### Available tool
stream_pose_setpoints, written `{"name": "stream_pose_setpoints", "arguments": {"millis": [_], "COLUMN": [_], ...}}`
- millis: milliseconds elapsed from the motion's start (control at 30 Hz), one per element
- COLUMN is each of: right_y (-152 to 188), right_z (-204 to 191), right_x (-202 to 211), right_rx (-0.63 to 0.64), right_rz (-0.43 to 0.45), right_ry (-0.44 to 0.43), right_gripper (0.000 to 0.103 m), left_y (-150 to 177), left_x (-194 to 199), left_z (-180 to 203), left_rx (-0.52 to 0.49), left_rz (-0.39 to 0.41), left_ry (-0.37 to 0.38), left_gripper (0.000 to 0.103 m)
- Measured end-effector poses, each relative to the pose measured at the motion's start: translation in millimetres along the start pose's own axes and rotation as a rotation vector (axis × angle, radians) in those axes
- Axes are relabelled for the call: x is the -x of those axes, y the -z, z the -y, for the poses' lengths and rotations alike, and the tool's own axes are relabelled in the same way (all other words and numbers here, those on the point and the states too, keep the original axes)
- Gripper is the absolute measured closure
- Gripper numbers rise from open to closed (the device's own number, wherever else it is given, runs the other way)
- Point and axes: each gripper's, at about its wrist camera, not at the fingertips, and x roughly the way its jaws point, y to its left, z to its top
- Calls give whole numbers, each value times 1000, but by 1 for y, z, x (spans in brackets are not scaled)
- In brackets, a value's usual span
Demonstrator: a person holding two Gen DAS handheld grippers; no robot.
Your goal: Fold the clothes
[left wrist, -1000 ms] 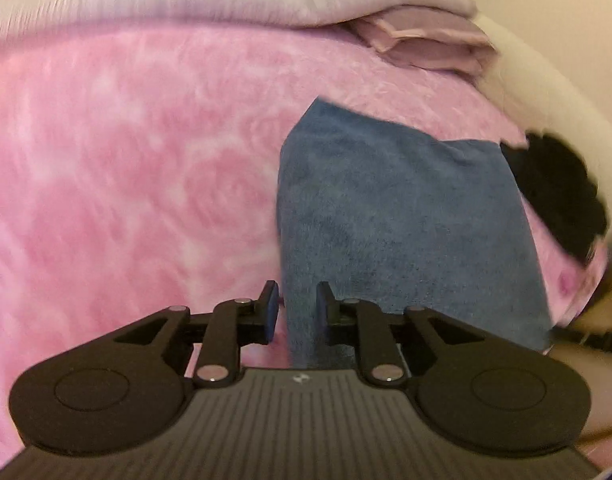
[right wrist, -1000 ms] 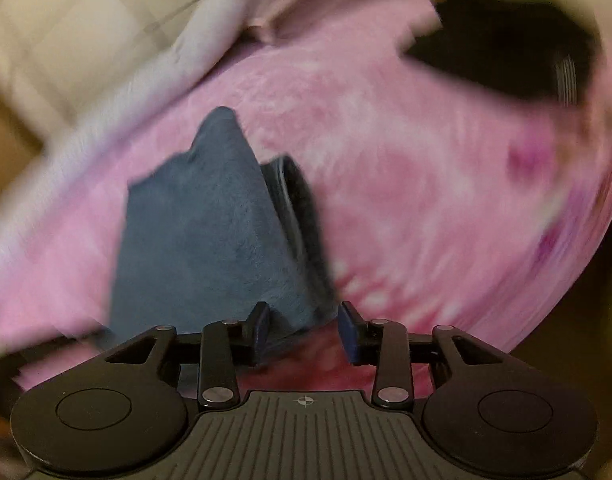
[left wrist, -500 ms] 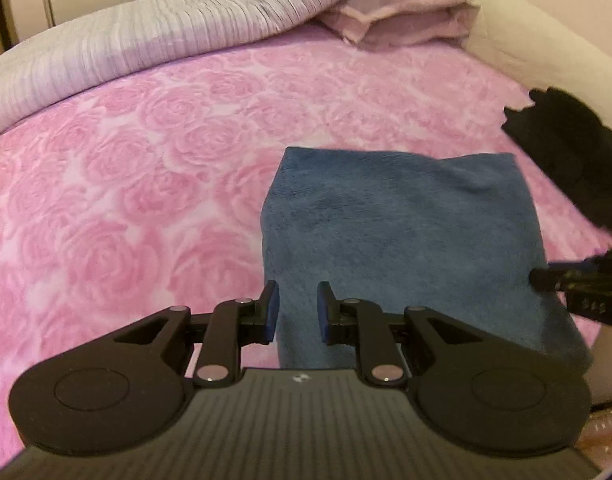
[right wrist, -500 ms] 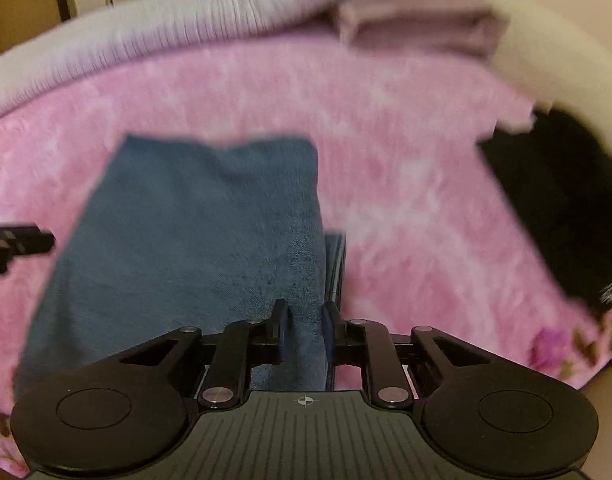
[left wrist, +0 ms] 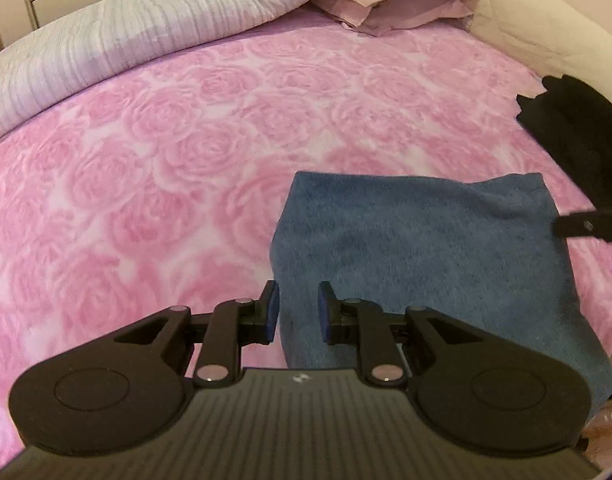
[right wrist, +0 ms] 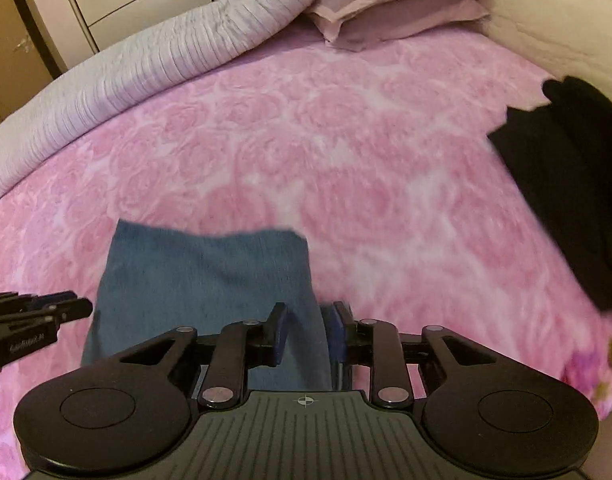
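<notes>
Now the blue towel [left wrist: 422, 256] lies folded at lower centre on the pink bedspread [left wrist: 186, 152]; both tongs have swung square to it, left gripper [left wrist: 298, 312] parted and empty, right gripper [right wrist: 308, 330] opening around its near edge.

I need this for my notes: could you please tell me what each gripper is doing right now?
Left gripper: open, holding nothing, above the folded blue terry towel.
Right gripper: jaws opening, towel's edge between them, not gripped.
</notes>
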Motion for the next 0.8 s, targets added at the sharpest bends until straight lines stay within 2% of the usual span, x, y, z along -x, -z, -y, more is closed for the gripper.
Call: {"name": "stream_pose_setpoints", "arguments": {"millis": [200, 367, 433, 500, 567, 600, 633, 667, 700, 800], "right_y": [-9, -11, -15, -16, -14, -12, -10, -7, -6, -4], "right_z": [10, 22, 21, 21, 22, 22, 22, 22, 23, 29], "right_x": [-51, -41, -37, -37, -41, -44, -44, -43, -40, -27], "right_rx": [0, -64, -80, -97, -110, -106, -93, -79, -74, -90], "right_rz": [-70, -39, -26, -12, -17, -20, -12, 8, 24, 58], "right_ry": [35, -24, -54, -66, -75, -85, -90, -82, -84, -103], "right_gripper": [76, 76, 73, 63, 63, 63, 70, 83, 87, 90], "left_y": [-4, -8, -10, -10, -8, -7, -7, -6, -7, -8], "left_x": [-21, -22, -23, -25, -26, -26, -26, -25, -25, -22], "left_z": [-6, -14, -15, -15, -15, -15, -15, -15, -16, -16], "left_rx": [30, 48, 52, 62, 68, 69, 70, 71, 73, 71], "left_rz": [-26, -19, -13, -14, -15, -14, -14, -13, -12, -5], "left_ry": [-2, 10, 10, 20, 28, 30, 30, 32, 37, 38], "left_gripper": [87, 86, 86, 86, 86, 86, 86, 86, 86, 86]}}
